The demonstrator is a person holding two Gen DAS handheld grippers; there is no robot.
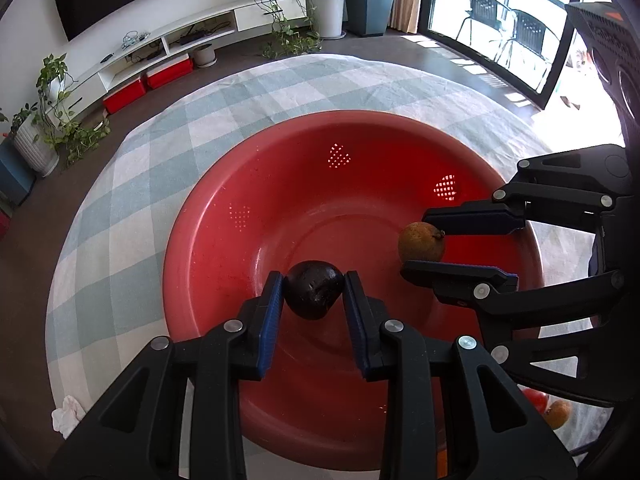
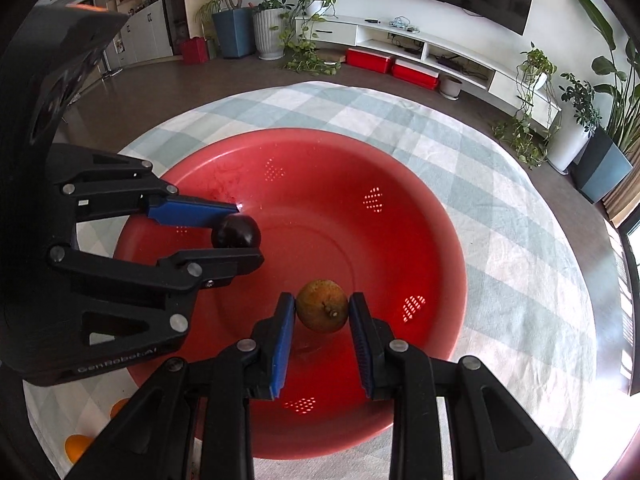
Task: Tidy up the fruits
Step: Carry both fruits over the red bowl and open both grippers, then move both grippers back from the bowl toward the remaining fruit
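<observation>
Above red perforated bowl (image 1: 208, 240) on checked tablecloth (image 1: 132, 184): left gripper (image 1: 314, 294) clamped on dark, near-black fruit (image 1: 314, 290), pads touching both sides; right gripper (image 2: 322, 312) clamped on brownish-yellow stemmed fruit (image 2: 322, 310). Both fruits held over bowl interior, well apart. Orange fruits (image 2: 74, 446) lie on cloth beside bowl.

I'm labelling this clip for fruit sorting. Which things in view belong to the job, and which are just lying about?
Job:
- left gripper holding dark avocado
- right gripper holding brown-green fruit
- red colander basin

Lying about:
- white crumpled cloth
- checked tablecloth
- red boxes
</observation>
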